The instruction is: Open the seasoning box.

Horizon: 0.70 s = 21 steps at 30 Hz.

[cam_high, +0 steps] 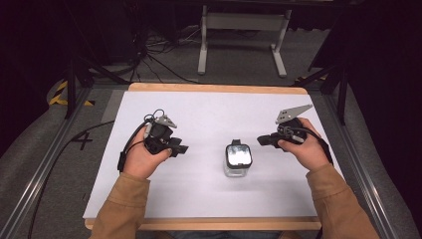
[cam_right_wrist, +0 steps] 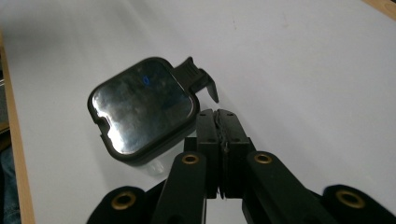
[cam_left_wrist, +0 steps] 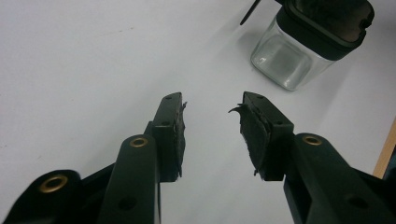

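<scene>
Item one: the worktop (cam_high: 149, 199), a white sheet on a wooden board, its wood showing along the far and near edges.

Item two: a small square glass jar (cam_high: 238, 160) with a black-framed glossy lid (cam_right_wrist: 140, 108). It stands upright a little right of the worktop's middle, nearer the near edge than the far one. A black latch tab (cam_right_wrist: 198, 79) juts from one side of the lid, on the side facing the far edge. In the left gripper view the clear glass body (cam_left_wrist: 282, 58) shows no contents that you can make out.

Item three: your left gripper (cam_high: 181, 148), held in your left hand (cam_high: 144, 159) over the left half of the worktop, pointing right toward the jar and well apart from it. Its jaws stand wide open with nothing between them; the black pads (cam_left_wrist: 252, 135) look frayed at their edges.

Item four: your right gripper (cam_high: 261, 140), held in your right hand (cam_high: 303, 147) over the right half of the worktop, pointing left. Its jaws are pressed together and empty. The tips sit just beside the jar's far right corner, near the latch tab; whether they touch the jar cannot be told. A grey three-cornered plate (cam_high: 292, 113) rides on top of it.

Item five: tan sleeves (cam_high: 119, 209) cover both your forearms, crossing the near edge.
</scene>
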### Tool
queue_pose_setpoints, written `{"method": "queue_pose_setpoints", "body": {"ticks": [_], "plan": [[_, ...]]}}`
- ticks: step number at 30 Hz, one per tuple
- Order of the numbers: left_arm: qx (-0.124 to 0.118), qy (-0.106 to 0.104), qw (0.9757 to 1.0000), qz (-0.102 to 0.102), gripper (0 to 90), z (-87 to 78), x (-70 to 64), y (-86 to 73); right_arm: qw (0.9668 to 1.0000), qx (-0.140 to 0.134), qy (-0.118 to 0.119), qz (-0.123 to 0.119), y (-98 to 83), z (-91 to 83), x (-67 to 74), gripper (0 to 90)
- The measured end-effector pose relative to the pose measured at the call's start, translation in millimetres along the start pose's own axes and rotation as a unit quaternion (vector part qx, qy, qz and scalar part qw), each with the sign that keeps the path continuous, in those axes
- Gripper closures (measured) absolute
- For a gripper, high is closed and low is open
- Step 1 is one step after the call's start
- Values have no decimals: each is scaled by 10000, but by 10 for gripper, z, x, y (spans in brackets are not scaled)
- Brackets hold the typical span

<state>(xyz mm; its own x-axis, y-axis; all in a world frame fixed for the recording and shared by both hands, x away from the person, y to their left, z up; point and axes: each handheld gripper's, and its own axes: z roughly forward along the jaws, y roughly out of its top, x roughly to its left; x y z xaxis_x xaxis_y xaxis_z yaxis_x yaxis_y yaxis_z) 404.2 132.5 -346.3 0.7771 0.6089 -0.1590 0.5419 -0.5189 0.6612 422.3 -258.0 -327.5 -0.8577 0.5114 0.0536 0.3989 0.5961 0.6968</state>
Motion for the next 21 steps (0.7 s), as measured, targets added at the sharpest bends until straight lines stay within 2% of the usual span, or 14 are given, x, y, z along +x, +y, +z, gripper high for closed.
{"method": "queue_pose_setpoints", "body": {"ticks": [5, 7, 12, 21], "plan": [[-5, -16, 10000, 25, 604, -4, -10, -3, 9999, 18, 113, -116, 147, 60, 25, 898], [-61, -37, 10000, 1, 605, -6, -14, -2, 9995, 148, 152, -234, 246, 135, 44, 898], [-28, -60, 10000, 66, 604, 16, -28, 10, 9987, 305, 255, -314, 389, 282, 57, 899], [15, -100, 9999, 82, 604, 21, -34, 15, 9966, 616, 353, -418, 510, 544, 23, 900]]}}
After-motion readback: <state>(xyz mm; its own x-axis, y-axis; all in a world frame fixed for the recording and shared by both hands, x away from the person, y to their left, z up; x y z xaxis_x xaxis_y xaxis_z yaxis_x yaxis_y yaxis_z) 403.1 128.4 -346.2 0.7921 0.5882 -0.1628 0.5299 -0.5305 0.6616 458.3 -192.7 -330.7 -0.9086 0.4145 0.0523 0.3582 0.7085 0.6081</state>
